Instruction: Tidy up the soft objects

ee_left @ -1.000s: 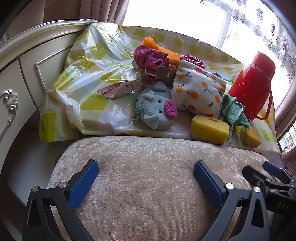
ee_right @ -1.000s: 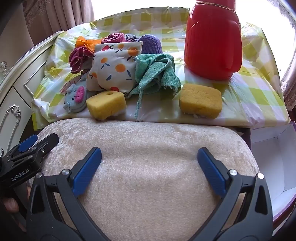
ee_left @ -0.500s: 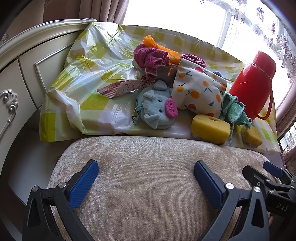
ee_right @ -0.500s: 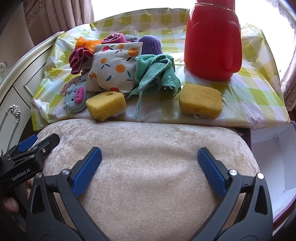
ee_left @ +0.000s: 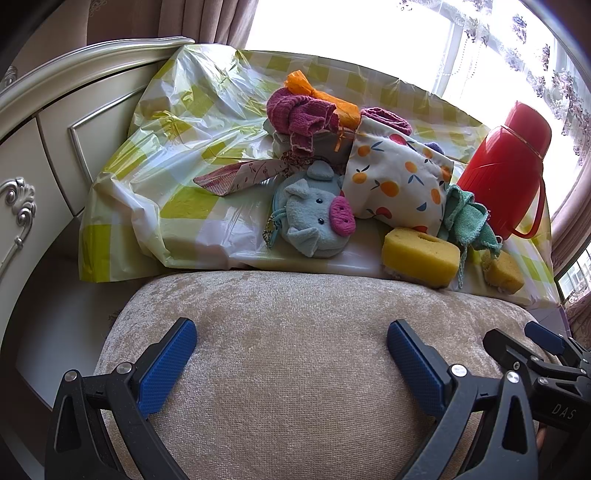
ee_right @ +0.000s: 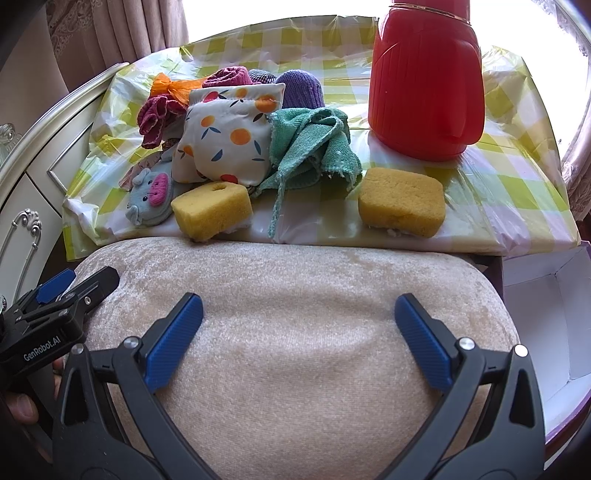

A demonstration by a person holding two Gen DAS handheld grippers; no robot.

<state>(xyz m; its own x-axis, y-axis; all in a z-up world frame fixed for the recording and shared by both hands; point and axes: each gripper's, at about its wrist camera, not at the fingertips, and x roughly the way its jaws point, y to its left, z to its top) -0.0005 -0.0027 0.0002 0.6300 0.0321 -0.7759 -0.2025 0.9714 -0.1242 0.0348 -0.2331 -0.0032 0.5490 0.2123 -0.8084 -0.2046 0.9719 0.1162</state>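
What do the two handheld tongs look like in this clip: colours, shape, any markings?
Both are black plastic frames with triangular cut-outs and silver rivets, each ending in two splayed fingers faced with ribbed blue pads. The left tongs read "GenRobot.AI" in white when seen from the right wrist view; the right tongs show "DAS" in the left wrist view. No cables or sleeves are visible.

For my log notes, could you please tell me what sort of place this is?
Probably a home bedroom or sitting room: a carved cream dresser, curtains at a bright window, and a plush stool.
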